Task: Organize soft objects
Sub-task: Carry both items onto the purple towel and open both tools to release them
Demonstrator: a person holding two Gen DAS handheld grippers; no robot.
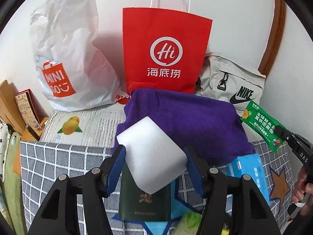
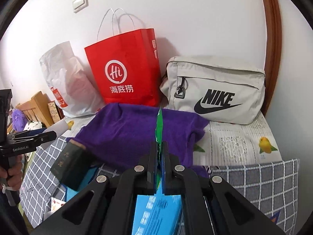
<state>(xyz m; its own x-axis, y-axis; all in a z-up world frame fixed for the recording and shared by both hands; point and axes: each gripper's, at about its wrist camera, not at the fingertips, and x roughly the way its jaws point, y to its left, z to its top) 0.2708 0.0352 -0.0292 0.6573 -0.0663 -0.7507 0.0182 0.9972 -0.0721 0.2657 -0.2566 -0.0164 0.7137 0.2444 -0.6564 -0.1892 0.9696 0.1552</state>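
Left gripper [image 1: 154,168]: its blue pads press both sides of a white foam block [image 1: 151,156], held above the checked blanket [image 1: 58,162].
Right gripper [image 2: 160,168]: jaws closed flat on a green packet [image 2: 159,125], seen edge-on.
Purple towel [image 2: 137,131]: just beyond both grippers.
Far side: white Miniso bag [image 1: 64,58] left, red paper bag [image 1: 166,49] middle, grey Nike bag [image 2: 215,88] right, against the wall.

White wall [image 2: 195,19], evenly lit. Light switch [image 2: 79,2] mounted upper left. Curved brown wooden frame [image 2: 273,49] stands against the wall at right. Wooden furniture [image 2: 37,105] at left. Grey checked bedding [image 1: 58,166] covers the bed.
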